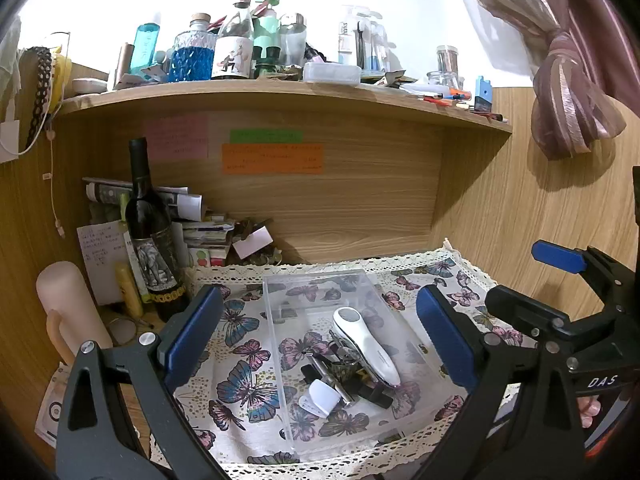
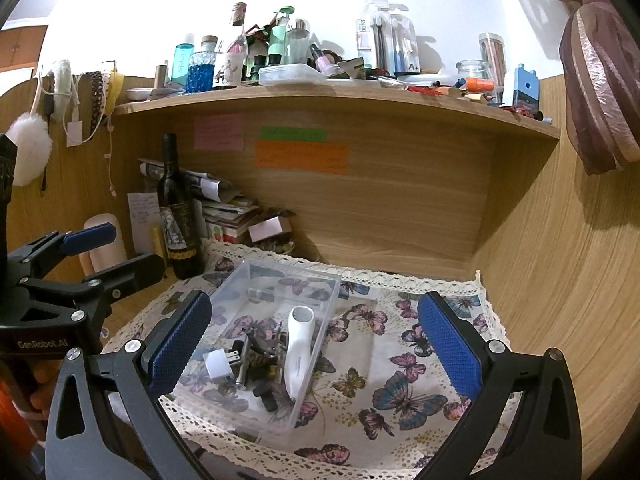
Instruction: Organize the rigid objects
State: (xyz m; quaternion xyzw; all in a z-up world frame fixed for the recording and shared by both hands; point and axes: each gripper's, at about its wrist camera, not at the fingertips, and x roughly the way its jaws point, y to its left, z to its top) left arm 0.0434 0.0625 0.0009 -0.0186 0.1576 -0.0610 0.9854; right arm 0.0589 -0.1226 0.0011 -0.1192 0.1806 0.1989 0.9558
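A clear plastic box (image 1: 280, 296) (image 2: 320, 284) sits on a butterfly-print cloth (image 1: 236, 360) (image 2: 400, 380). Inside lie a white handheld device (image 1: 366, 344) (image 2: 298, 348), a small white charger plug (image 1: 322, 398) (image 2: 218, 366) and several dark metal and black small parts (image 1: 344, 372) (image 2: 260, 364). My left gripper (image 1: 316, 340) is open and empty, hovering over the box. My right gripper (image 2: 316, 344) is open and empty, over the box's right side and the cloth. Each gripper shows at the edge of the other's view, the right one (image 1: 560, 280) and the left one (image 2: 100, 252).
A dark wine bottle (image 1: 154, 240) (image 2: 178, 216) stands left of the cloth beside stacked papers (image 1: 192, 220) (image 2: 228, 208). A pale cylinder (image 1: 68, 304) stands at far left. A crowded shelf (image 1: 280, 96) (image 2: 320, 100) hangs above. A wooden wall (image 2: 560, 280) is on the right.
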